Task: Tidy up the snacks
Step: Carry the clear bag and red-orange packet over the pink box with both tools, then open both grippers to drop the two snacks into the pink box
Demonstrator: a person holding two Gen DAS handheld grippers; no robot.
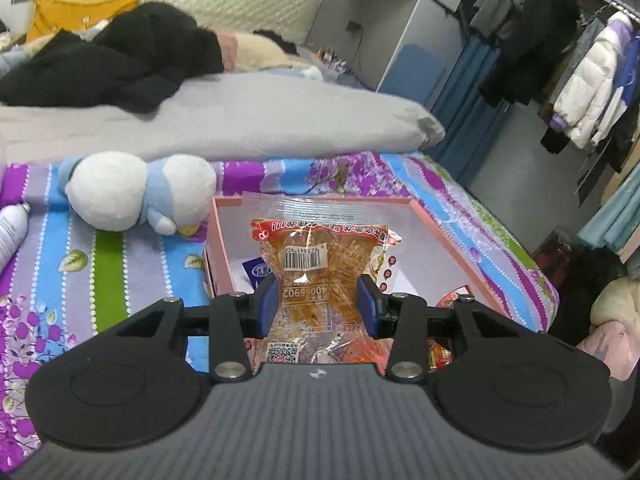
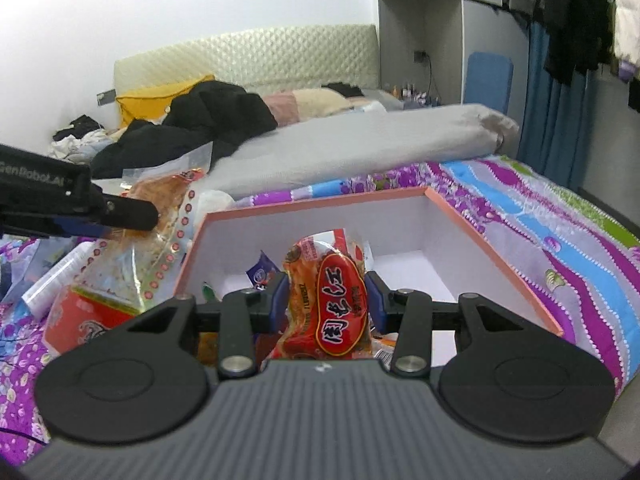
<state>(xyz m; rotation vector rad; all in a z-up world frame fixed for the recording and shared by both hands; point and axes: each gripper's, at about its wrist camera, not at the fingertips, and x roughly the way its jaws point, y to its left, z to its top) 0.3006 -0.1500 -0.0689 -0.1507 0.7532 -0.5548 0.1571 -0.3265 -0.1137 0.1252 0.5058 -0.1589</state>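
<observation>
My left gripper (image 1: pixel 318 300) is shut on a clear packet of orange dried snack (image 1: pixel 320 260) with a barcode, held above the near left side of the pink box (image 1: pixel 448 232). Seen from the right wrist, that left gripper (image 2: pixel 132 216) comes in from the left edge with the same clear packet (image 2: pixel 164 204) beside the box's left corner. My right gripper (image 2: pixel 326 300) is shut on a red sausage-shaped snack packet (image 2: pixel 340 304), hanging over the pink box (image 2: pixel 492 256). A blue-wrapped snack (image 2: pixel 262 270) lies inside the box, on its white floor.
The box lies on a striped floral bedsheet (image 1: pixel 112 264). A white and blue plush toy (image 1: pixel 136 192) and a white bottle (image 1: pixel 12 228) lie left of it. More red and orange snack packets (image 2: pixel 92 312) sit left of the box. A grey duvet (image 1: pixel 260 120) lies behind.
</observation>
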